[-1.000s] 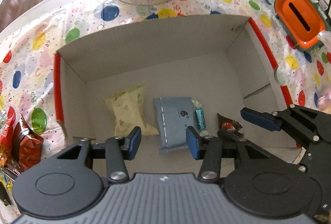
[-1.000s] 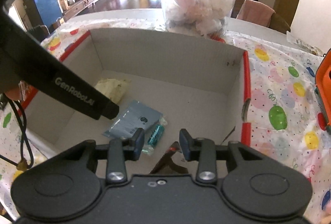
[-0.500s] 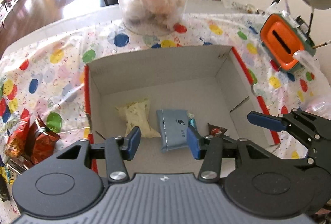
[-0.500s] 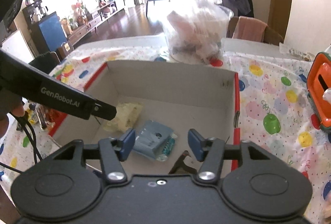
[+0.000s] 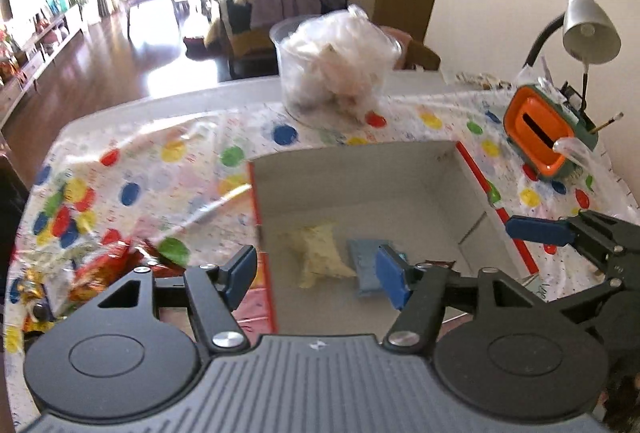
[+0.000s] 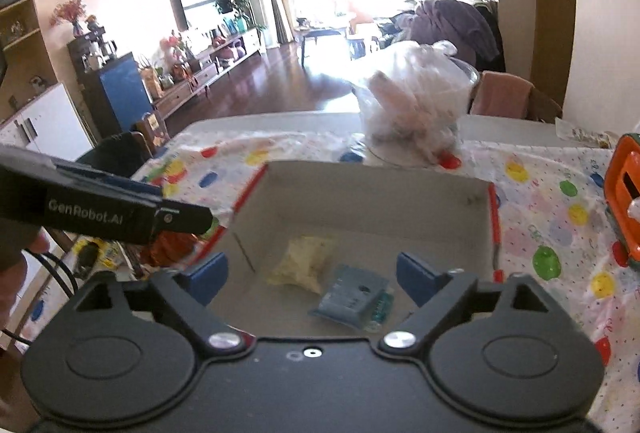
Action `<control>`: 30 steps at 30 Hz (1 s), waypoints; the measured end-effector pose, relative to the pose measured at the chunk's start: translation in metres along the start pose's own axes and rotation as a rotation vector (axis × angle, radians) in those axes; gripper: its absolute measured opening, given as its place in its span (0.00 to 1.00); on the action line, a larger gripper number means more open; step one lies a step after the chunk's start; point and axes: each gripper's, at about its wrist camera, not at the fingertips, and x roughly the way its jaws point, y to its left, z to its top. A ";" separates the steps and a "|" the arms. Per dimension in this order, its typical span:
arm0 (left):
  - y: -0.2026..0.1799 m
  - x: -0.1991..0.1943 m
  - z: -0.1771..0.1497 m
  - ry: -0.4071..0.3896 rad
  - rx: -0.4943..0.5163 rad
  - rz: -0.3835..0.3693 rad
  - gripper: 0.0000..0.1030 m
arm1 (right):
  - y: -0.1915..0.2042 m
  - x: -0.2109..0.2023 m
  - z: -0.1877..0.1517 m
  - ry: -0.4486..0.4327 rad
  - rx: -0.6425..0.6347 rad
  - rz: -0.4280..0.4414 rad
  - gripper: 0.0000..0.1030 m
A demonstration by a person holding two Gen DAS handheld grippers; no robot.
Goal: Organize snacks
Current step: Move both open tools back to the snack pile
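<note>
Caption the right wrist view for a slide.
Right gripper, jaws opening and empty, above the cardboard box holding snacks.

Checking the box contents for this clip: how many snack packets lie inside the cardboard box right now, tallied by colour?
Pale yellow packet: 1
Blue flat packet: 1
Small teal candy, against the blue packet's edge: 1
Dark brown wrapper, seen only from the left wrist view, partly hidden: 1
Total in the cardboard box: 4
</note>
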 end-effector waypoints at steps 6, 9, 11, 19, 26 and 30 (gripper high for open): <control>0.029 -0.031 -0.019 -0.072 -0.005 0.025 0.72 | 0.027 -0.002 0.006 -0.039 0.017 0.054 1.00; 0.046 -0.041 -0.026 -0.084 -0.021 0.026 0.73 | 0.045 0.001 0.009 -0.046 0.013 0.071 1.00; 0.059 -0.047 -0.031 -0.094 -0.037 0.031 0.78 | 0.056 0.006 0.011 -0.049 0.011 0.082 1.00; 0.118 -0.065 -0.055 -0.125 -0.070 0.077 0.80 | 0.102 0.025 0.012 -0.046 -0.010 0.106 1.00; 0.185 -0.067 -0.083 -0.094 -0.135 0.154 0.83 | 0.147 0.051 0.004 -0.008 -0.059 0.111 1.00; 0.219 -0.066 -0.094 -0.067 -0.158 0.174 0.83 | 0.168 0.070 0.001 0.008 -0.062 0.092 1.00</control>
